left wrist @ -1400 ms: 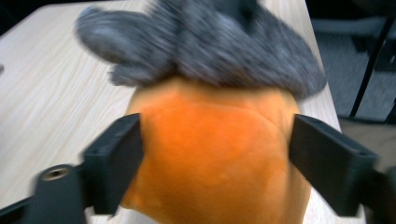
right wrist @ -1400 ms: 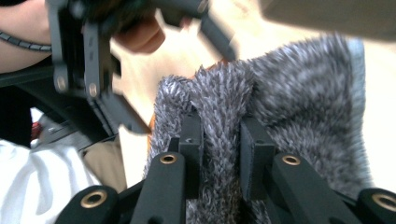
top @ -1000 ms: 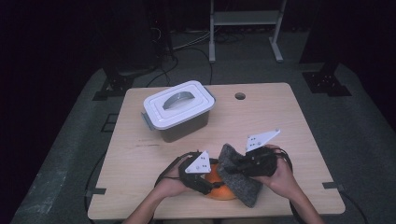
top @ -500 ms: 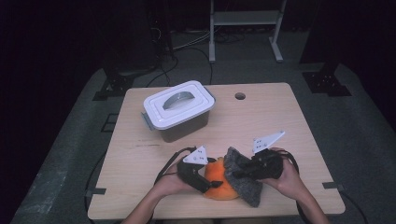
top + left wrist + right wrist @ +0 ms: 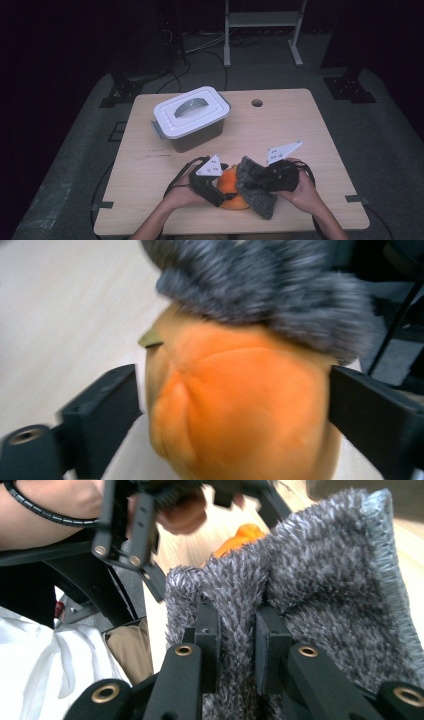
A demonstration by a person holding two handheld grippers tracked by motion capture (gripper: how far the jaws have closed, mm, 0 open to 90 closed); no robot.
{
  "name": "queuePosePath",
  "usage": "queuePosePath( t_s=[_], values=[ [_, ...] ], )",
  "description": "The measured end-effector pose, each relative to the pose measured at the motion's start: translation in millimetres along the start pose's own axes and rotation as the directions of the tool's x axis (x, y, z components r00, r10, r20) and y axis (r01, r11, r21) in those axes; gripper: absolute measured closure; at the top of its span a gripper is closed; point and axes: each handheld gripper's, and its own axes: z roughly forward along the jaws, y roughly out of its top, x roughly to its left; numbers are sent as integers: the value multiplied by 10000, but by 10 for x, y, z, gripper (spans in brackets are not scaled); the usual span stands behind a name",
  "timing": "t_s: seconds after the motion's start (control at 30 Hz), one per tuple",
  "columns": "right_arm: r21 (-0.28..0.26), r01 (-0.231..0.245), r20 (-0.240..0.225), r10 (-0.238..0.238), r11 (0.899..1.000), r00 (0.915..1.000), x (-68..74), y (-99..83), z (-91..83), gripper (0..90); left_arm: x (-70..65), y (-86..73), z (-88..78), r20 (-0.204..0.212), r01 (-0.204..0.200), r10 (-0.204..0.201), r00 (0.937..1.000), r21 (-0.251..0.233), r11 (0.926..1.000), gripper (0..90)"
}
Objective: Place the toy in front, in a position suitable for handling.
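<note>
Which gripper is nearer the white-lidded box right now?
Left. The left gripper sits just in front of the lidded box, its jaws around the orange plush. The right gripper, pinching the grey cloth, is further right.

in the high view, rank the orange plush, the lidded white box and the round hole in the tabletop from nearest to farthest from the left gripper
1. Orange plush: right at the left gripper, between its jaws.
2. Lidded white box: farther back, slightly left.
3. Round hole: far edge of the table, back and to the right.
</note>
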Motion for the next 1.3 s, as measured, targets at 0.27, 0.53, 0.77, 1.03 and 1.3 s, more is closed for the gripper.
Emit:
queuePosePath(
  t_s=[0.27,0.53,0.77,1.03,1.3],
  values=[
    [-884,344,675,-285,9955,9973,43,90,-101,745,-92,25,-80,-1037,-1991,1951,9753,-299,9795,298],
    [-280,454,691,-434,9986,9967,29,38,-35,746,-46,19,-94,-668,-1172,1151,9911,-287,9927,263],
    [-689,-541,617,584,9962,9964,-157,-143,-175,746,11,5,-113,-213,-286,278,9994,-349,9990,179],
    [-477,67,231,-56,9988,9997,8,-17,-84,750,-45,42,-126,-504,-699,676,9964,-455,9965,321],
    [-570,134,311,-116,9983,9994,-9,-13,-66,751,-77,35,-161,-753,-1893,1854,9798,-479,9808,373]
  ],
)
